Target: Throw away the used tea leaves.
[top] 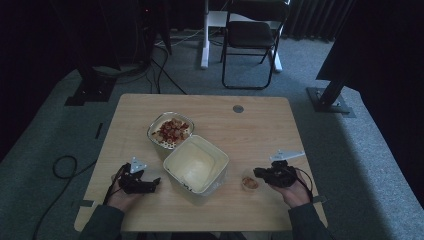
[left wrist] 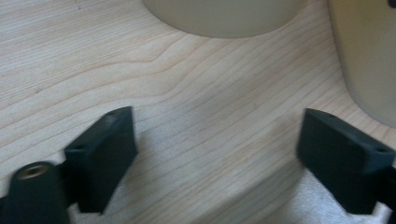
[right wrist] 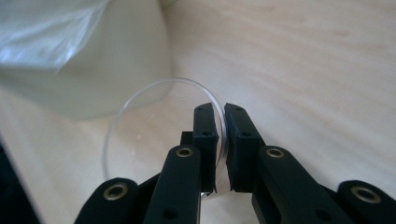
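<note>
A small clear cup [top: 249, 183] with orange-brown contents stands near the table's front right. Just above it my right gripper [top: 256, 173] is shut on the edge of a thin clear round lid [right wrist: 140, 121]; in the right gripper view the jaws [right wrist: 220, 116] pinch its rim. A white square container [top: 196, 164] sits at the front middle, and behind it is a tub of red and tan food [top: 170, 131]. My left gripper [top: 157, 181] rests to the container's left, open, its jaws [left wrist: 215, 144] wide apart over bare wood.
The wooden table [top: 260, 130] has free room on its right and back. A cream container wall [left wrist: 224, 16] lies ahead of the left jaws and another [left wrist: 369, 56] at their right. A black chair [top: 252, 37] stands beyond the table, with cables [top: 65, 167] on the floor.
</note>
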A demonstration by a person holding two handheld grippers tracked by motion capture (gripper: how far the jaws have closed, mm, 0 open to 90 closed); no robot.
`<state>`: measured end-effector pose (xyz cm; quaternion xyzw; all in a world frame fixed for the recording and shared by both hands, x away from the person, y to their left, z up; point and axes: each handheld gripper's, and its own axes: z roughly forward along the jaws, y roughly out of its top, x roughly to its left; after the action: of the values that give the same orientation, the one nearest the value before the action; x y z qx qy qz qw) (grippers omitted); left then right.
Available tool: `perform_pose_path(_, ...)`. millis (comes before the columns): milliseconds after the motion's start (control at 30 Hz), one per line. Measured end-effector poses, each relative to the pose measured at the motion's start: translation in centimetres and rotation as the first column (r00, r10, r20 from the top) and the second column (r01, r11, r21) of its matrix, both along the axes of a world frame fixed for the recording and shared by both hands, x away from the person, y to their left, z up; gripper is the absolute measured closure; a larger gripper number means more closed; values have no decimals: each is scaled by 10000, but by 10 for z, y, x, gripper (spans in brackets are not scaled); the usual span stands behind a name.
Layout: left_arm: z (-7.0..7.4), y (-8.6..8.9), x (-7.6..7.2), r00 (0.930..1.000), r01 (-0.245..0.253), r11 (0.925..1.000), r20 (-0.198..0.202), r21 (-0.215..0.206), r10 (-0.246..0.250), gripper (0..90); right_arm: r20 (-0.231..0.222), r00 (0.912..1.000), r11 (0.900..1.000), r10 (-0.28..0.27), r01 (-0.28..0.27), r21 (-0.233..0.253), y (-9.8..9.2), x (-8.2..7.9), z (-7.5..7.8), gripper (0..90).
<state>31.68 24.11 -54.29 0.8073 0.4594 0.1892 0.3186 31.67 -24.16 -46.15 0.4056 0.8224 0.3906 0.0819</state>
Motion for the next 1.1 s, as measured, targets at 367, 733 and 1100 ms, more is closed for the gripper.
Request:
perform_pose_path(367,27,20,9,9923,-754,9931,912,-897,836,152,281,9943,9942,-1031,1022,329,11,66,33,850)
perform_pose_path(733,67,26,28,9767,-850,9917,1886,-961,1020,152,845,9890,9920,-1217,1184,431,34,106,73,850)
perform_pose_path(1100,74,14,36,9757,-580,9942,2055,-901,756,152,-573,9907,9911,-1234,1259,421,48,141,23,849)
